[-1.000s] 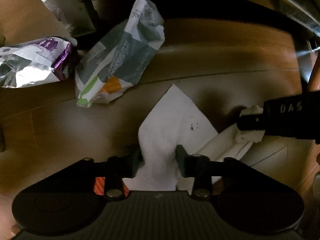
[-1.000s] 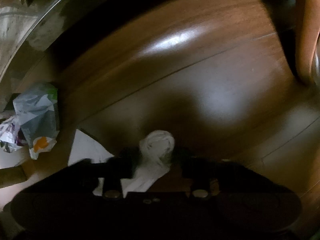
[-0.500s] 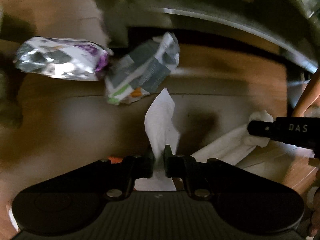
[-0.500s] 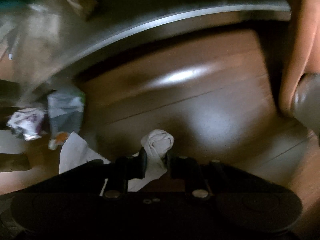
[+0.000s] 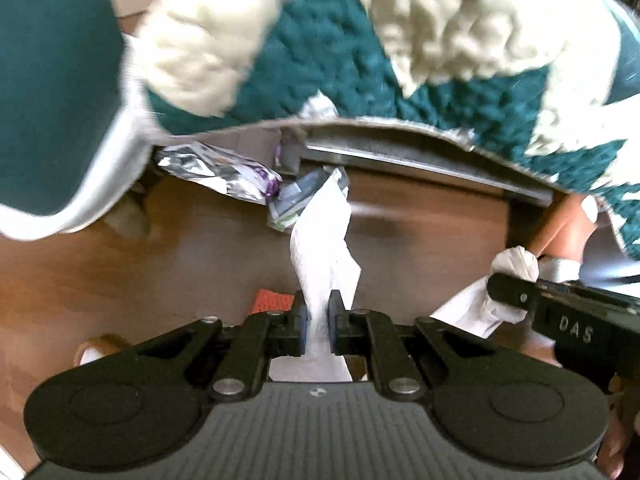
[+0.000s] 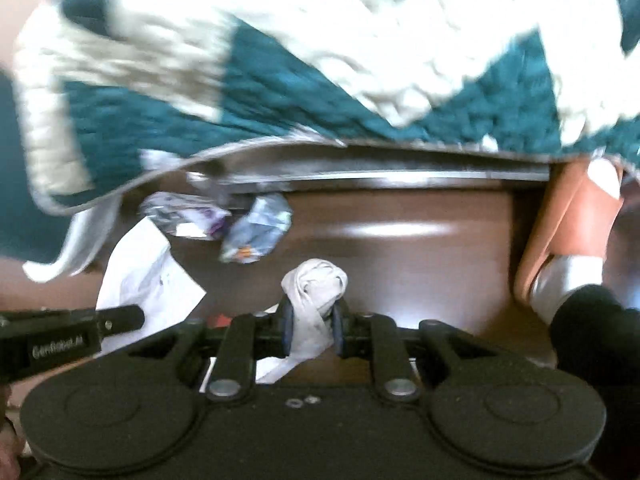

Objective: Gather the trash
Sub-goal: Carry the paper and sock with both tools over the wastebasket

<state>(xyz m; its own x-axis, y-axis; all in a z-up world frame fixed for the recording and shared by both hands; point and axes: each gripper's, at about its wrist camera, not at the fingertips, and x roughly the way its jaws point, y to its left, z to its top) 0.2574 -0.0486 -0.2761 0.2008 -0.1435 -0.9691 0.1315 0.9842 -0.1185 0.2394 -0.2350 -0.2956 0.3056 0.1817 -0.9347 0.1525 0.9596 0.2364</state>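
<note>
Left wrist view counts two crumpled wrappers on the wood floor at upper centre, a silver-purple wrapper (image 5: 224, 172) and a grey-green wrapper (image 5: 294, 200), plus two pieces of white paper in the air. Pointing steeply down, the left gripper (image 5: 318, 316) is clamped on a flat tissue (image 5: 322, 240) at lower centre. At right, the right gripper (image 6: 312, 328), lettered "DAS", pinches a twisted tissue wad (image 6: 316, 280).
</note>
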